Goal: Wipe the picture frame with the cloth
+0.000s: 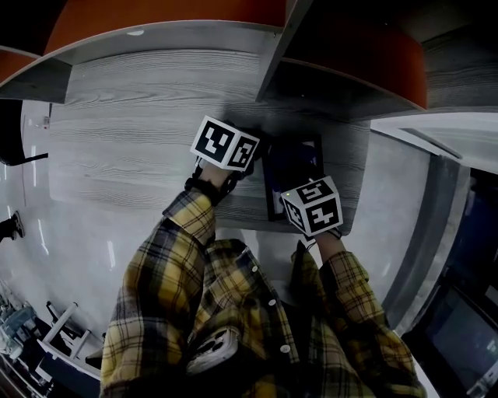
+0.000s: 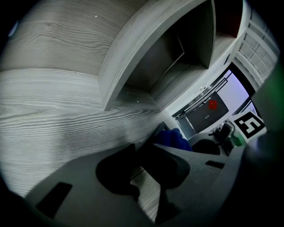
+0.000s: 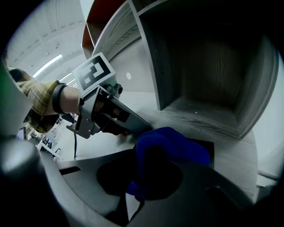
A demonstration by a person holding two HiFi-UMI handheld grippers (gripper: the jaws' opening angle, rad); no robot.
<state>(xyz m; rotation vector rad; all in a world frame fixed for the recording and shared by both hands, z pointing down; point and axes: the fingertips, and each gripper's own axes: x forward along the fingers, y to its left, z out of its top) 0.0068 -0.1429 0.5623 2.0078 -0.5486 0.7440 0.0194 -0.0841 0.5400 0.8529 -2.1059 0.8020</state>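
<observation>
The right gripper (image 3: pixel 146 181) is clamped on a bunched blue cloth (image 3: pixel 171 144). The cloth rests on the black picture frame (image 3: pixel 207 150), which lies flat near the front edge of the grey wood-grain desk (image 2: pixel 53 124). The left gripper (image 2: pixel 144 175) has its jaws apart at the frame's corner, with bare desk showing between them. Behind stand open grey cubbies (image 3: pixel 213 71), with orange panels (image 1: pixel 156 15) above.

Head view looks steeply down; both close gripper views share the cloth (image 3: pixel 173 142).
</observation>
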